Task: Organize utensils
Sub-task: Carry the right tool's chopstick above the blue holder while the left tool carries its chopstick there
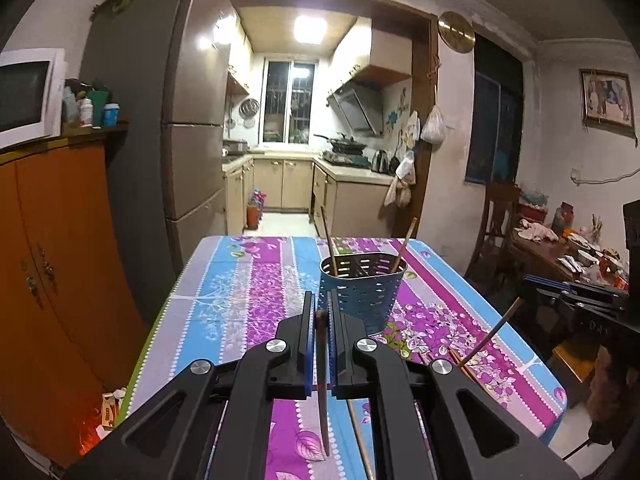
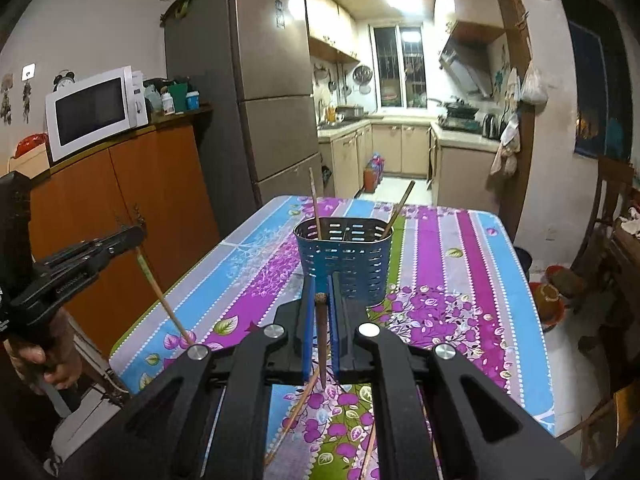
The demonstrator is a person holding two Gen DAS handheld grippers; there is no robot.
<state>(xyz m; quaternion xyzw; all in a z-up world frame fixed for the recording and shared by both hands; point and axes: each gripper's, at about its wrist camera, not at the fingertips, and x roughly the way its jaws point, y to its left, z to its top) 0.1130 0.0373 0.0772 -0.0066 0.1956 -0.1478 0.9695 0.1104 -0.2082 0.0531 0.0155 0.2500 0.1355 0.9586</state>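
Left gripper (image 1: 320, 312) clenched on a dark chopstick (image 1: 322, 380), top end pinched between the blue pads, shaft hanging down with its tip above the surface (image 1: 224, 292)

Right gripper (image 2: 321, 300) same state: clamped on a second chopstick (image 2: 322, 344), stub end showing at the fingertips, rest pointing down over the floral cloth

Each gripper shows in the other's view. The right one enters from the right edge of the left wrist view with its stick angled down to the cloth. The left one enters from the left edge of the right wrist view, a hand (image 2: 44, 356) on its handle

Loose chopsticks (image 2: 294, 412) lie on the surface under both grippers, close to the near edge; exact count hard to tell, partly hidden by the gripper bodies

Just beyond the fingertips: blue perforated utensil holder (image 2: 344, 258), upright, mid-surface. Two chopsticks (image 2: 314, 200) already stand in it, one leaning left, one leaning right, tops well above the rim

Behind the surface: fridge (image 2: 272, 92) and orange cabinet (image 2: 132, 192) with microwave (image 2: 94, 110) on top at left, kitchen doorway straight ahead
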